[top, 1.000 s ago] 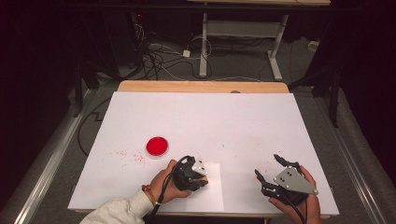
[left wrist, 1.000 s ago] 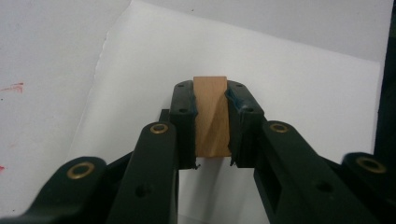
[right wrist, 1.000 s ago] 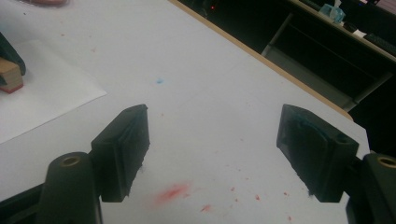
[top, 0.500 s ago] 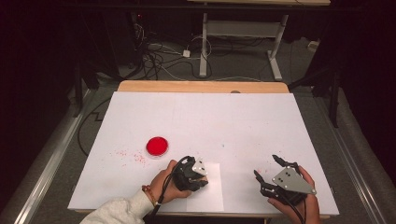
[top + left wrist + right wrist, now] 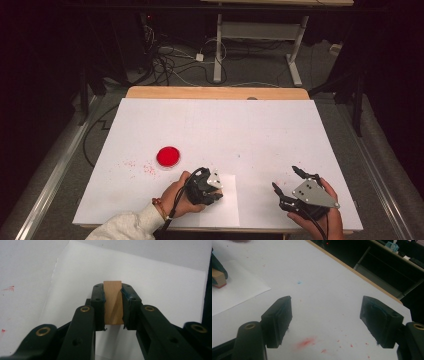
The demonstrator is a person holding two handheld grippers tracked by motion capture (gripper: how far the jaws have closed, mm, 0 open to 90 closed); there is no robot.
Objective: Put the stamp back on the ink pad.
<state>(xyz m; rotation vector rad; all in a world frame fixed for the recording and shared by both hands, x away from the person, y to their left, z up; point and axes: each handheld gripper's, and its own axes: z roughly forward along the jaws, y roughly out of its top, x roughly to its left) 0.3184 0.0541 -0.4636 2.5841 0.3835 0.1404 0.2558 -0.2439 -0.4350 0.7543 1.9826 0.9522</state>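
Observation:
My left gripper (image 5: 216, 188) (image 5: 112, 290) is shut on a small wooden block (image 5: 113, 302), with both pads pressed on its sides. It hovers low over a white sheet of paper (image 5: 226, 209) (image 5: 162, 287) near the table's front edge. In the right gripper view the same block (image 5: 218, 278) appears at the far left, with a reddish underside just above the paper (image 5: 239, 291). A round red dish (image 5: 168, 156) sits on the table to the left of that hand. My right gripper (image 5: 285, 178) (image 5: 328, 312) stands open at the front right with nothing between its jaws.
The table (image 5: 225, 130) has a white cover and a wooden strip (image 5: 215, 93) along its far edge. Red specks (image 5: 137, 167) dot the cover near the dish, and a red smear (image 5: 305, 342) lies under the right gripper. Cables and desk legs stand on the floor beyond.

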